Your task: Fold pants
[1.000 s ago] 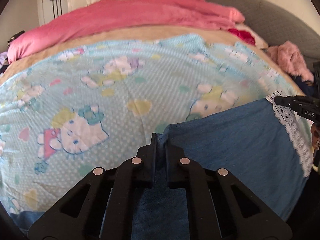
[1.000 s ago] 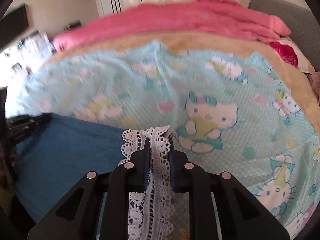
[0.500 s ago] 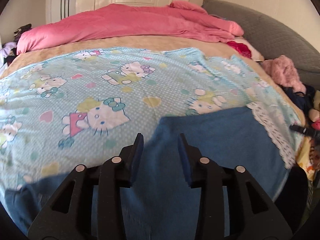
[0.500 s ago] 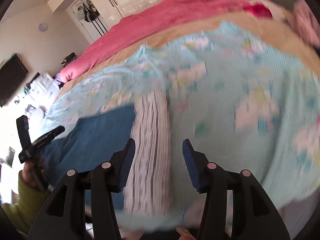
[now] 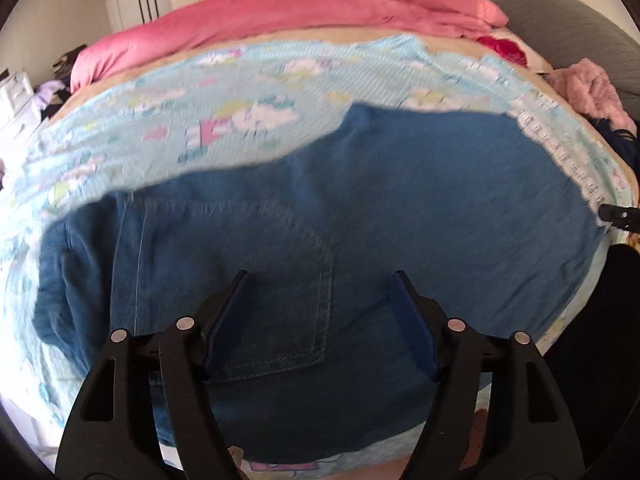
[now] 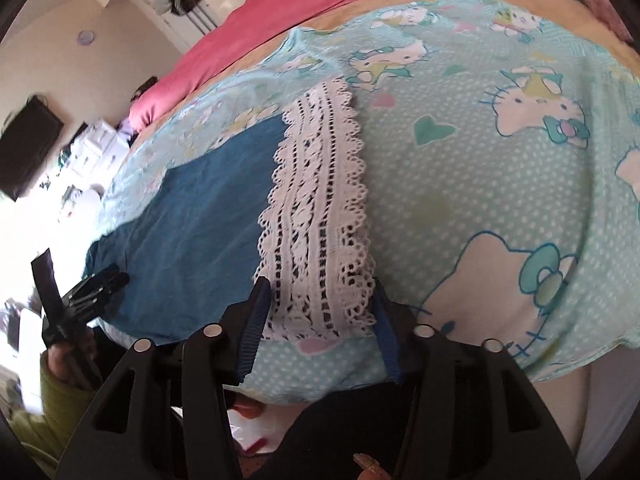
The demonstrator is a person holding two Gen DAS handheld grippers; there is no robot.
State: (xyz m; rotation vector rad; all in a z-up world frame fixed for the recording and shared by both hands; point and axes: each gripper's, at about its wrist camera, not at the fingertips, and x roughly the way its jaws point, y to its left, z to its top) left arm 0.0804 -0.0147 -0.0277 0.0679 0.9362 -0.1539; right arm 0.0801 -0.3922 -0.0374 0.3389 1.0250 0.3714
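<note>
Both grippers have released the pants [image 5: 360,220]. Left gripper [image 5: 320,312] jaws just opened, hovering empty over pocket; right gripper [image 6: 320,316], at three o'clock, narrowing unclamped around the lace hem [image 6: 316,216]. Presumably repositioning.

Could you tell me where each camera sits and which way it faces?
Left wrist: on the left gripper, jaws open, angled down at the pants on the bed.
Right wrist: on the right gripper, jaws apart, angled down at the lace hem; a hand shows at left.
Shared: pants, hem, bed, pink blanket.
</note>
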